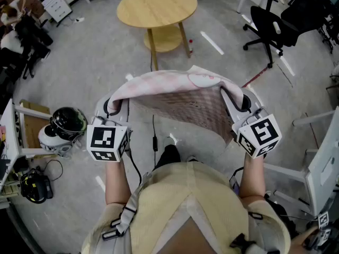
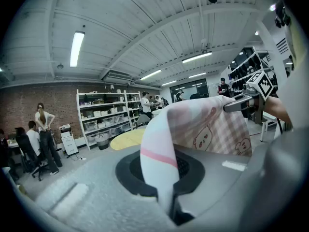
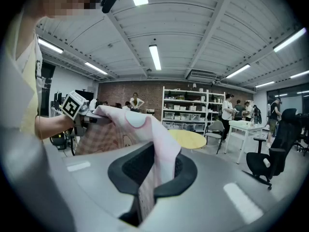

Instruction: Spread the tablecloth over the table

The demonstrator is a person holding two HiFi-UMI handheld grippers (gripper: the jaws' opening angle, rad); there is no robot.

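One tablecloth (image 1: 180,97) counted. Two claws seen: left claw (image 1: 113,106), right claw (image 1: 237,100). One round desk (image 1: 157,5) counted. Two helmets noted: black helmet (image 1: 69,121), white helmet (image 1: 52,138). One black office chair (image 1: 263,25) clearly made out.

Bright ceiling strip lights (image 3: 155,57); fisheye edges, soft shadows.

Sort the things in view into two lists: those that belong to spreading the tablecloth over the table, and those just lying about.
Belong to the job:
- tablecloth, clamped at either end by the left gripper and right gripper
- round wooden table, not yet covered

Just lying about:
- black helmet
- office chair
- white drawer unit
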